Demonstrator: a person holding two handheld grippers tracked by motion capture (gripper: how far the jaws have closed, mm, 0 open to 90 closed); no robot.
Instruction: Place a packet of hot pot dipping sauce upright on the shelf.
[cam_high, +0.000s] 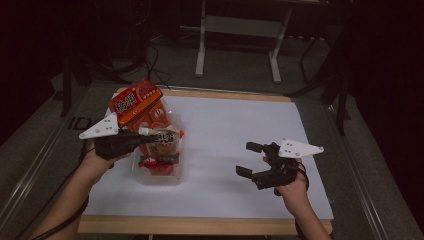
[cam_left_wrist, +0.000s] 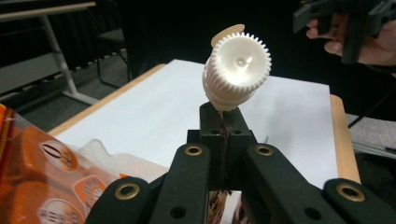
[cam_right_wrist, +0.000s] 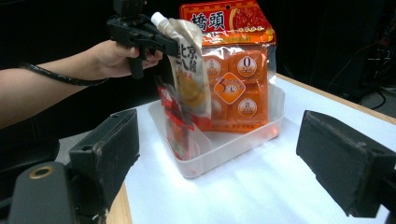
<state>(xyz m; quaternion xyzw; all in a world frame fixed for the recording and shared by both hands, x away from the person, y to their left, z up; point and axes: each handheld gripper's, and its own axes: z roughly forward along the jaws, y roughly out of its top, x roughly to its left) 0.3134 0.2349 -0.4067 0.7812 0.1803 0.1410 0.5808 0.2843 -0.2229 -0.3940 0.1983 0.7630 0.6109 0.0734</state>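
Clear plastic makes the bin that stands on the white table sheet, and two packs are in it. The left gripper has its jaws clamped on the top seam of the spout pouch, just under the white ribbed cap. The pouch hangs upright, its bottom end inside the bin, in front of the orange snack bag. I judge that the work is in the middle: the pouch is grasped, but not yet clear of the bin. The right gripper waits well apart with its jaws spread and nothing between them.
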